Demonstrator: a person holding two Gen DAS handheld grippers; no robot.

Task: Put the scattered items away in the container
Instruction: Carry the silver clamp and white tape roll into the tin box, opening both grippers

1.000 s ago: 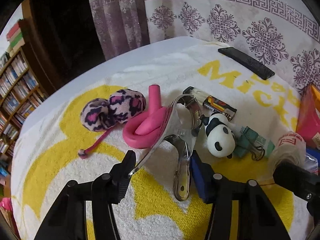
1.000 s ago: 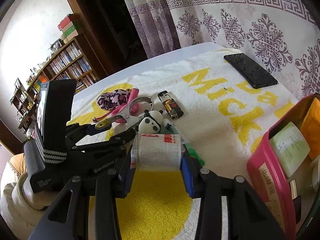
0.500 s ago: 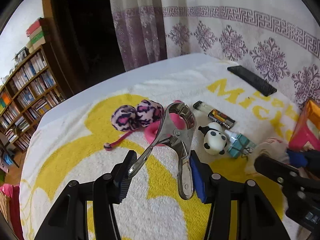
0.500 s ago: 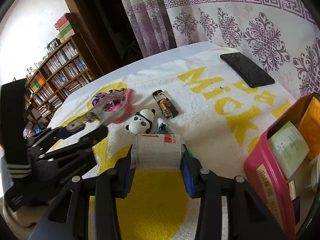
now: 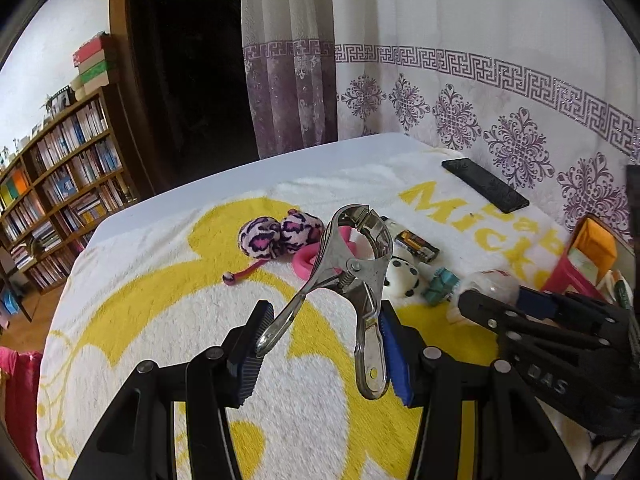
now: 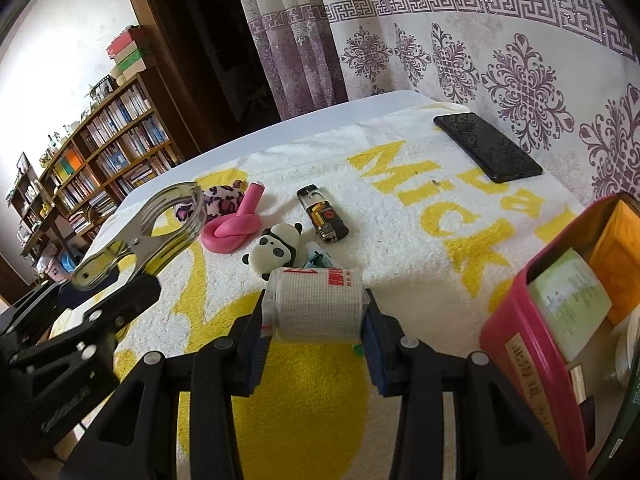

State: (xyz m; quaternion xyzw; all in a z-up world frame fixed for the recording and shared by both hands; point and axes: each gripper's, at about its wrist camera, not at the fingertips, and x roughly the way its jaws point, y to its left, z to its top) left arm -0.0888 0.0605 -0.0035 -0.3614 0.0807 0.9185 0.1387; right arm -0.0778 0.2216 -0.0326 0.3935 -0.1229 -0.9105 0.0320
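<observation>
The left hand-held gripper (image 5: 320,344) pinches a metal spring clamp (image 5: 352,276) by its handles; the right hand-held gripper (image 6: 316,336) squeezes a gauze roll (image 6: 318,306) endwise (both lifted for carrying). The pink container (image 6: 532,364) waits at three o'clock.

Your left gripper (image 5: 324,354) is clamped on the shiny metal spring clamp (image 5: 352,276), above the yellow-and-white towel (image 5: 160,320); your right gripper (image 6: 316,330) grips the white gauze roll (image 6: 318,304).
</observation>
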